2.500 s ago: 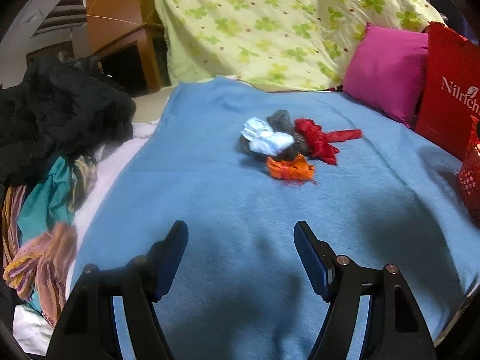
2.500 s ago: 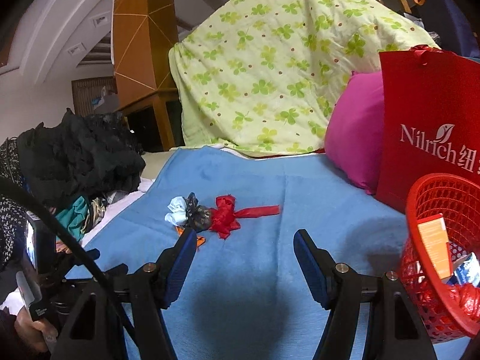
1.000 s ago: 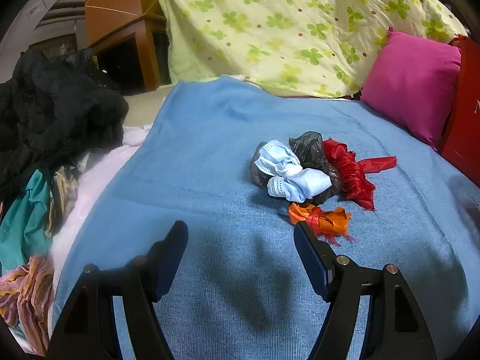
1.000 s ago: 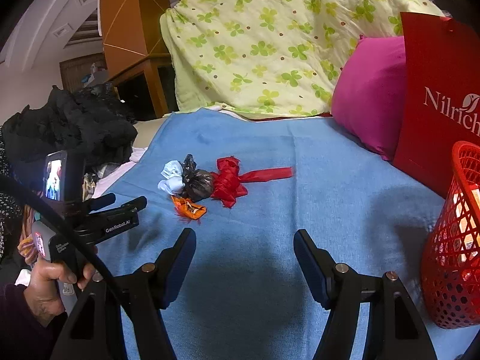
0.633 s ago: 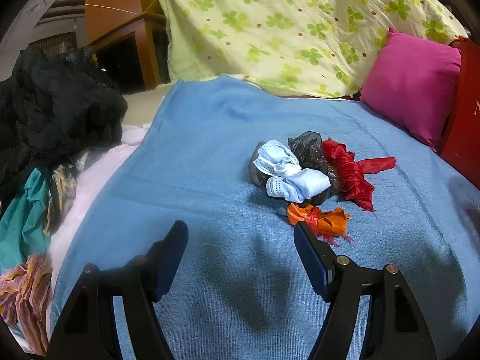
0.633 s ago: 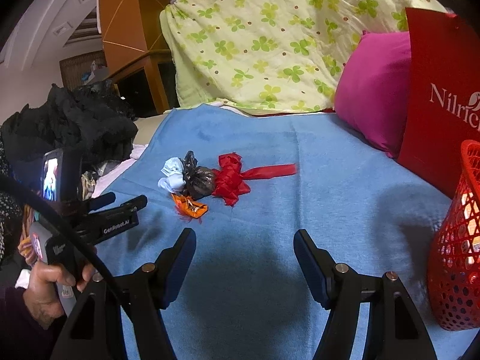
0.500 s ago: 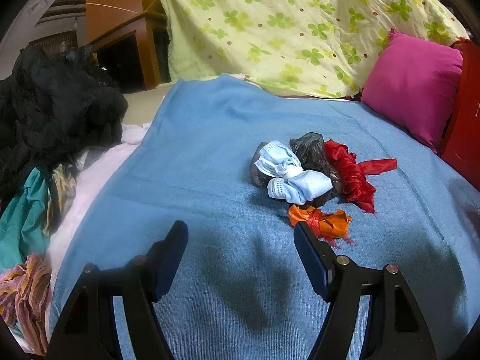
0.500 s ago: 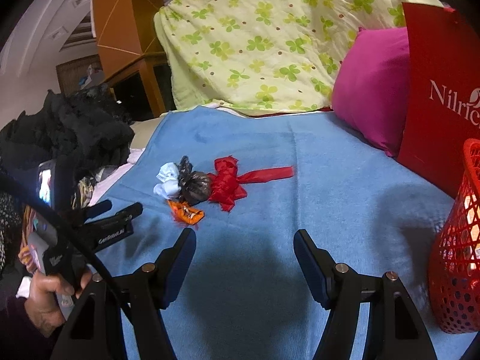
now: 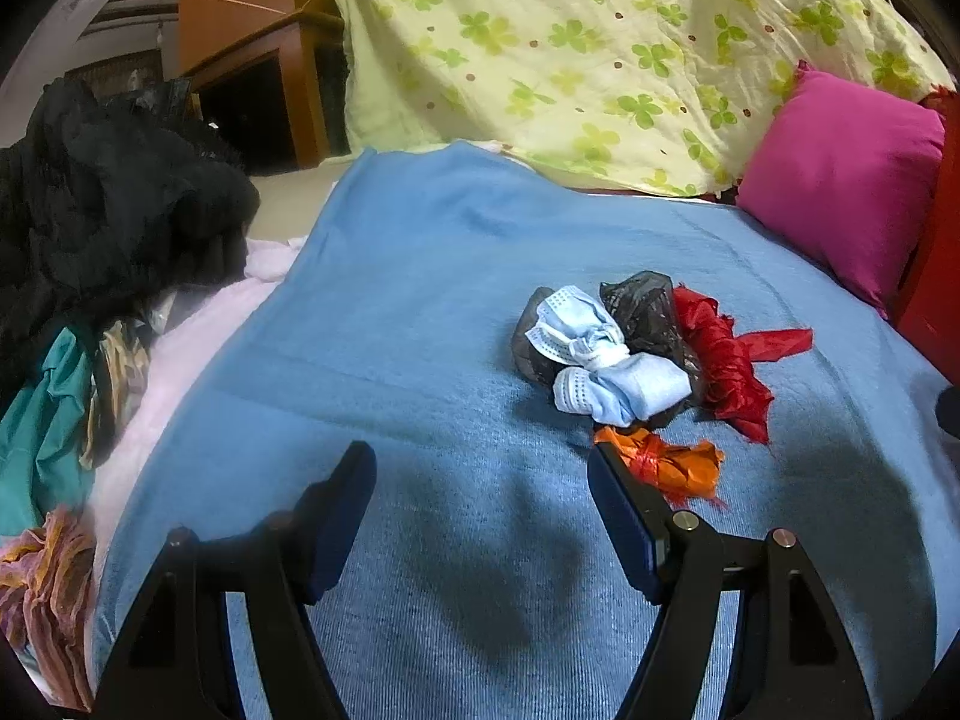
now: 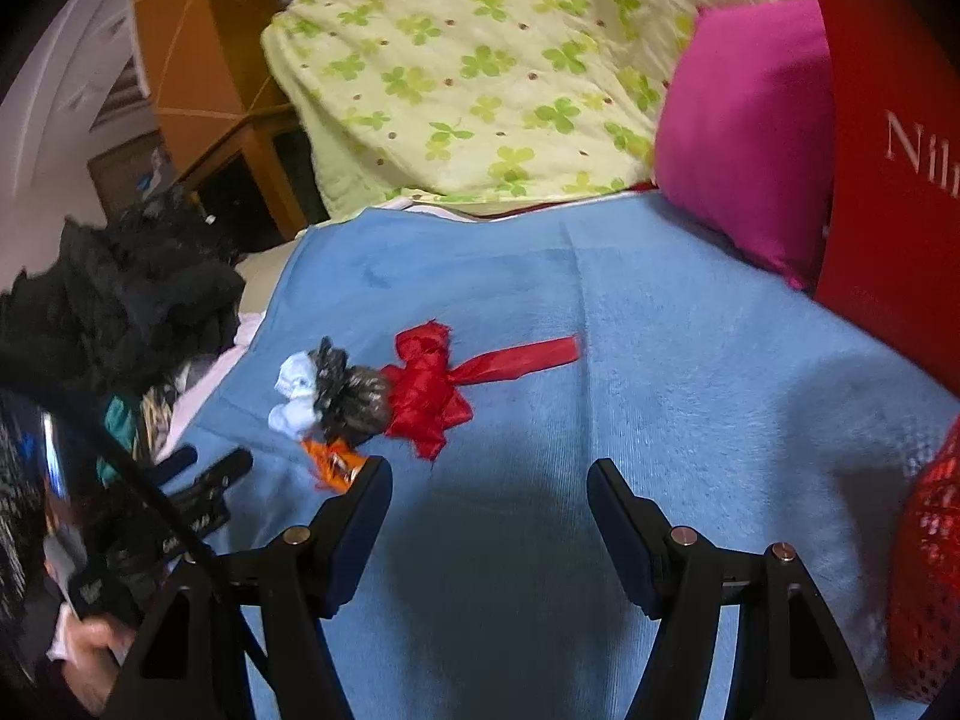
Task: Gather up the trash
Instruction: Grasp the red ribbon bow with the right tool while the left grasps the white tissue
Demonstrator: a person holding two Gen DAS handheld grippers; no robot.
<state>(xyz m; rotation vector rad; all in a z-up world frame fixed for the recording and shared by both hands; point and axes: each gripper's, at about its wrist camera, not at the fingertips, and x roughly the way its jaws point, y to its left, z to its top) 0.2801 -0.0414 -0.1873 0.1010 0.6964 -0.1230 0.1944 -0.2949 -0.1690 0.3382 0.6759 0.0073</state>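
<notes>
A small heap of trash lies on the blue blanket [image 9: 390, 324]: a light blue face mask [image 9: 600, 354], a crumpled black plastic bag [image 9: 648, 312], a red ribbon scrap [image 9: 726, 360] and an orange wrapper [image 9: 672, 465]. My left gripper [image 9: 480, 474] is open and empty, just short of the heap, its right finger beside the orange wrapper. My right gripper [image 10: 489, 489] is open and empty, to the right of the heap. The mask [image 10: 294, 390], black bag [image 10: 354, 396], ribbon [image 10: 432, 396] and wrapper [image 10: 333, 462] show in the right wrist view. The left gripper [image 10: 204, 480] shows there too.
A red mesh basket [image 10: 924, 570] stands at the right edge. A red paper bag [image 10: 888, 150] and a pink pillow [image 9: 840, 180] stand behind it. A green-patterned quilt [image 9: 600, 48] is piled at the back. Dark and coloured clothes [image 9: 108, 216] are heaped on the left.
The left gripper has closed in on the heap, which now looks larger and nearer. The right gripper has swung left and tilted, so the basket has slid to the frame's edge.
</notes>
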